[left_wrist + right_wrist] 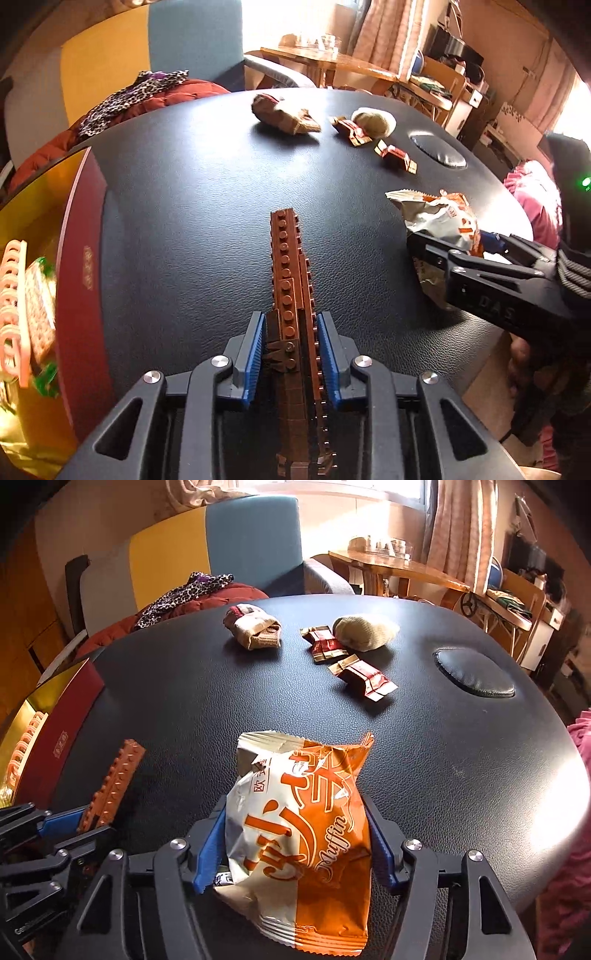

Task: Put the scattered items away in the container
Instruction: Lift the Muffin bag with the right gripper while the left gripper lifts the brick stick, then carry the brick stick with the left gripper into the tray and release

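Observation:
My left gripper (pixel 290 326) is shut on a long brown toy-brick bar (pixel 289 266) that points forward over the black table (pixel 184 221); the bar also shows in the right wrist view (pixel 112 784). My right gripper (pixel 295 823) is shut on an orange and white muffin packet (pixel 299 834), which also shows in the left wrist view (pixel 439 221). The red box with gold lining (pixel 79 280) stands at the left table edge and holds a pink hair clip (pixel 13 314) and a snack packet (pixel 40 314).
At the far side of the table lie a brown folded sock (pixel 255 627), a beige rolled sock (pixel 364 631) and two red and gold sachets (pixel 323 644) (pixel 364 677). A round padded dimple (pixel 474 672) sits at the right. A sofa with clothes (pixel 192 594) is behind.

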